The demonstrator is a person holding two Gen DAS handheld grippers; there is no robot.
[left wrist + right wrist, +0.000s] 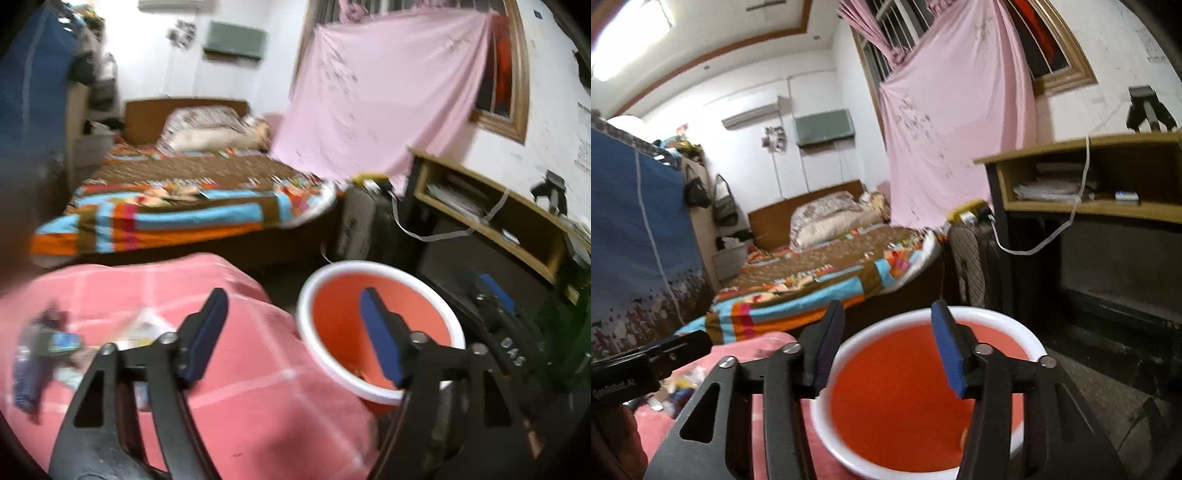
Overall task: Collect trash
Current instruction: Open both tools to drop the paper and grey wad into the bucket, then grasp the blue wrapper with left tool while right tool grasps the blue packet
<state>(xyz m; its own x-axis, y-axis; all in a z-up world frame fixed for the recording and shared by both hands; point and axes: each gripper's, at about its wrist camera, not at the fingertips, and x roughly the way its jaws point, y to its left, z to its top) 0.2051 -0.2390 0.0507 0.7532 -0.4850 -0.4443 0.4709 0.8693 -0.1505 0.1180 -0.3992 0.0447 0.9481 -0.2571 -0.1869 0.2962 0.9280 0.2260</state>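
The left gripper point(295, 325) stands wide open with nothing between its 2 blue-padded fingers point(207, 332). It hovers above the edge where a pink checked cloth point(236, 398) meets an orange basin point(332, 317) with a white rim. The right gripper point(888, 343) is about half open and also empty; it hangs directly over the basin point(905, 406), whose orange inside fills the space between its fingers.

The trash point(48, 347), a blurred scatter of wrappers and small packets, lies on the pink checked cloth at the lower left of the left wrist view, well apart from the left gripper's fingertips. In the right wrist view some of it shows at the left edge point(683, 384), just below the black body of the left gripper. A small scrap point(964, 437) lies inside the basin near its right wall.

Beyond stand a bed point(812, 291) with a striped bedspread, a pink sheet point(945, 140) hung over the window, and a wooden desk point(1082, 206) with an open shelf.
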